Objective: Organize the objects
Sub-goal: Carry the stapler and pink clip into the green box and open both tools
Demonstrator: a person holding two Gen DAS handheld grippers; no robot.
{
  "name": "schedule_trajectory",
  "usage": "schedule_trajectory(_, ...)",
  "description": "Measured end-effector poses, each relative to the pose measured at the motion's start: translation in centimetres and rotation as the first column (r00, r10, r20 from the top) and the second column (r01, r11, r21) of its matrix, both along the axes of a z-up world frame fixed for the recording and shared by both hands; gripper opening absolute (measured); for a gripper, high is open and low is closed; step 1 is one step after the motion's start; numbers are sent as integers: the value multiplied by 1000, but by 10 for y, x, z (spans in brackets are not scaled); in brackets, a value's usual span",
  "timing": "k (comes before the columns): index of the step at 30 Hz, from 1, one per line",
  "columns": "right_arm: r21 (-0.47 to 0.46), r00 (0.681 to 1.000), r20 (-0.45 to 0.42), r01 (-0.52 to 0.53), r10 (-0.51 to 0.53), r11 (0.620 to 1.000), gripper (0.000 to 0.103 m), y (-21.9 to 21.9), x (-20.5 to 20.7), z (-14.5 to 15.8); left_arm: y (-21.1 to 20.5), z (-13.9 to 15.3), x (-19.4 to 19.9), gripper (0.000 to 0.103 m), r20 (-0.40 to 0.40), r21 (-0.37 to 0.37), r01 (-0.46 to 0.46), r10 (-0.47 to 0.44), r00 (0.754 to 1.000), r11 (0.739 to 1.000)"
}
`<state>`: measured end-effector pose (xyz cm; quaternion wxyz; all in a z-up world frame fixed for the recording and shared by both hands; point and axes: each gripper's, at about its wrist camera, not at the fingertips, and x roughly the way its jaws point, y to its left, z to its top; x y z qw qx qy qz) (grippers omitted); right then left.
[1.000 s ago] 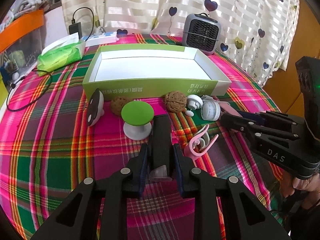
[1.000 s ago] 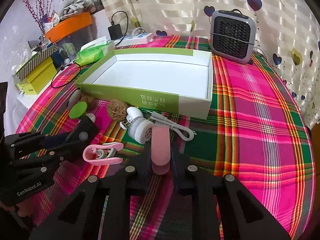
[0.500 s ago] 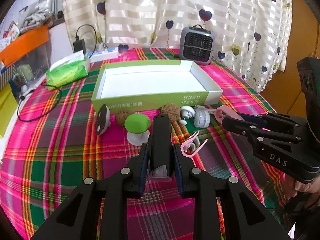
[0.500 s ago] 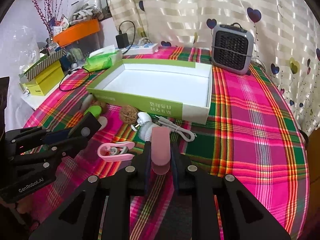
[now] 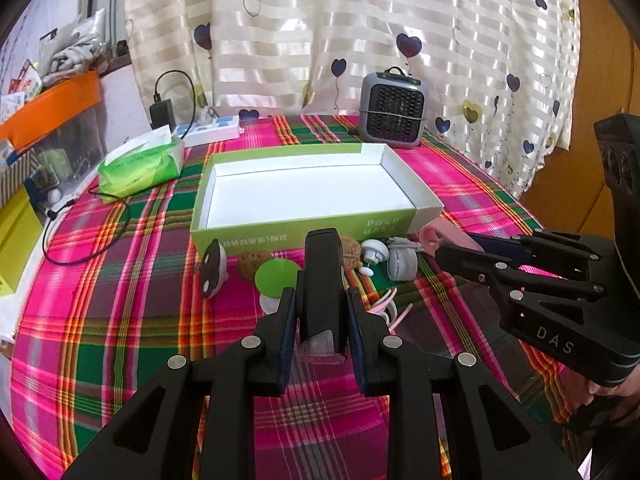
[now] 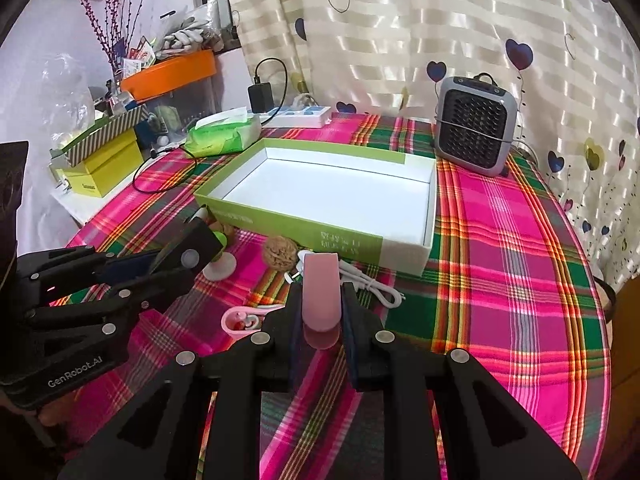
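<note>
Left wrist: black case (image 5: 321,280) between fingers (image 5: 286,332).

home rm | heart-print curtain (image 5: 360,40) | plaid tablecloth (image 5: 120,320) | mini heater (image 6: 474,132)

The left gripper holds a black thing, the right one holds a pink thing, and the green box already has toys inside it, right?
Not quite. The green box is empty, as the right wrist view shows. The left gripper does hold the black thing, and the right gripper the pink thing.
</note>
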<state>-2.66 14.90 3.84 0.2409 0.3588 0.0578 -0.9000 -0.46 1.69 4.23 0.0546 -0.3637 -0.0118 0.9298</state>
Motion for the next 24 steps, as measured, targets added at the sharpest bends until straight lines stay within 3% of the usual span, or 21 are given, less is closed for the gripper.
schedule_trajectory(24, 23, 999, -21, -24, 24, 999, 19, -28, -60, 10, -8, 12, -66, 22, -27, -17, -32, 32, 999, 999)
